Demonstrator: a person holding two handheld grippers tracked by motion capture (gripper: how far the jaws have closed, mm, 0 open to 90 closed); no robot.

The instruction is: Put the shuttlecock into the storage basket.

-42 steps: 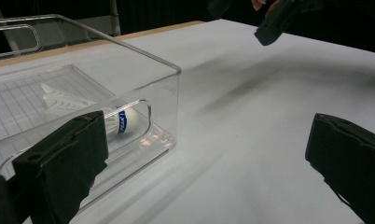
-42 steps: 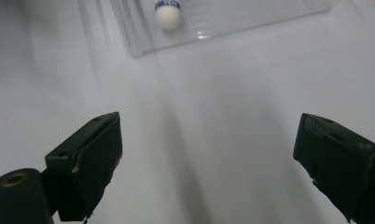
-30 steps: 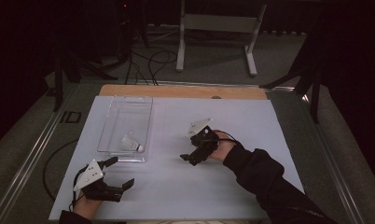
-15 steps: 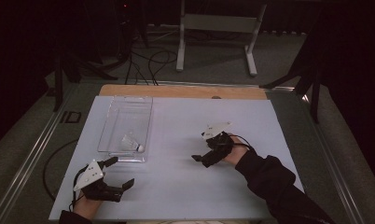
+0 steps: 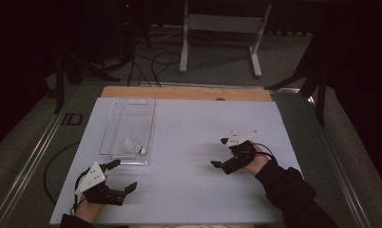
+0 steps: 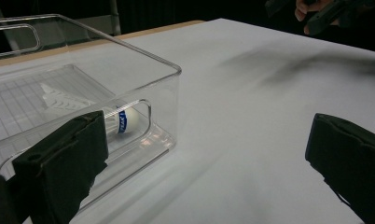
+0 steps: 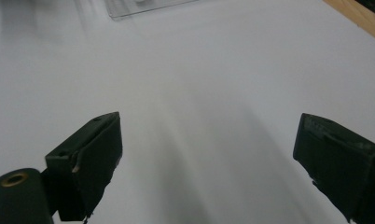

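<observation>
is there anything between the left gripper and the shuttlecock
Yes: the shuttlecock lies inside the clear bin, and the bin's near end wall stands between it and the open left gripper. From above, nothing visible covers it.

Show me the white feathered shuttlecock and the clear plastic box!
white feathered shuttlecock (image 5: 132,146), high view, on its feather skirt.
clear plastic box (image 6: 175,70), left gripper view, on its near corner rim.

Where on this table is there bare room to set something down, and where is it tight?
The widest free patch is the white surface between the clear bin and the right gripper, running up to the wooden edge. It is tighter at the near left, where the left gripper sits just below the bin, which holds a shuttlecock.
</observation>
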